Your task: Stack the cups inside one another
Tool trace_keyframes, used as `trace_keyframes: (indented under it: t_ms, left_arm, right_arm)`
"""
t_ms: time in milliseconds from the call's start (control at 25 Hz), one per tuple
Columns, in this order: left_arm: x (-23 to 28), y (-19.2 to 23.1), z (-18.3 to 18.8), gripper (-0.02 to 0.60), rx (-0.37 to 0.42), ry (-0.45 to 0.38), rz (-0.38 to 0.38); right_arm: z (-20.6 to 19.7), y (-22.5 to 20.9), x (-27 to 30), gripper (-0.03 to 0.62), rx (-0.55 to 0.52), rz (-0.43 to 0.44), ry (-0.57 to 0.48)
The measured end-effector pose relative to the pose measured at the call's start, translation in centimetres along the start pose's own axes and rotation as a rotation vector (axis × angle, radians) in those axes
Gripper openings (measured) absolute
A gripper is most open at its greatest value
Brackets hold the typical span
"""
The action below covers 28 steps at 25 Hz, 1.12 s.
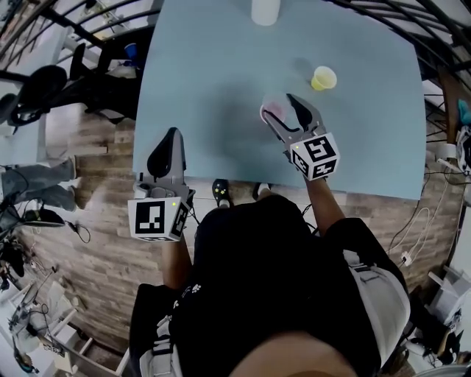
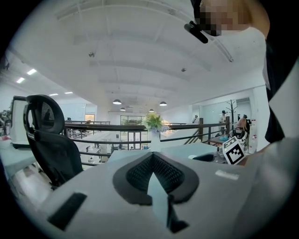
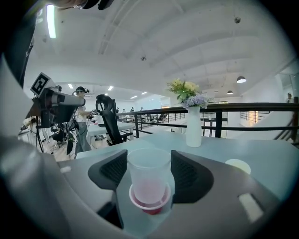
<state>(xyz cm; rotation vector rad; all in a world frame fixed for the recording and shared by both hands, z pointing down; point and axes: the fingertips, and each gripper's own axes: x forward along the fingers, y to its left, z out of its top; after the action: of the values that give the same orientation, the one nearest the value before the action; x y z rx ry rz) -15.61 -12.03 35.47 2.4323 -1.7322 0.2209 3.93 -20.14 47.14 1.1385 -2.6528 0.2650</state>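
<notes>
A clear cup [image 3: 149, 170] stands nested in a shorter pink cup [image 3: 149, 201]. Both sit between the pads of my right gripper [image 3: 149, 158], which is shut on the clear cup's sides. In the head view this pair [image 1: 274, 109] is at the table's middle right, inside the right gripper [image 1: 278, 104]. A yellow cup [image 1: 324, 77] stands alone just beyond and to the right, also seen as the yellow cup [image 3: 238, 165] in the right gripper view. My left gripper [image 1: 172, 136] hovers over the table's near left edge, shut and empty; its own view shows the left gripper [image 2: 152, 154] with its tips touching.
The light blue table [image 1: 221, 74] carries a white vase [image 1: 265, 11] with flowers at its far edge, seen as the vase [image 3: 193, 126] beyond the cups. A black office chair [image 2: 51, 140] stands left of the table over wooden floor. Railings run behind.
</notes>
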Motion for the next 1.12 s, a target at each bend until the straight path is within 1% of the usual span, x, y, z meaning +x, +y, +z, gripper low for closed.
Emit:
trace_keyframes:
  t_ms: [320,520,840,1120]
  left_arm:
    - [-0.2,0.5,-0.4,-0.012,-0.008,0.038,0.053]
    - [0.1,0.1,-0.7,-0.012,0.006,0.034,0.026]
    - [0.5,0.3,-0.4,-0.012,0.001,0.048,0.042]
    - [0.7,0.4,-0.3,-0.012,0.010,0.030,0.022]
  right_arm:
    - [-2.3,-0.1,1.0,0.305,0.009,0.023,0.055]
    - [-3.6,-0.3,1.3,0.305,0.022,0.028,0.079]
    - [-4.6,0.0,1.5,0.305,0.015,0.037,0.107]
    - [-5.5,0.1,1.8,0.305,0.010,0.036,0.131]
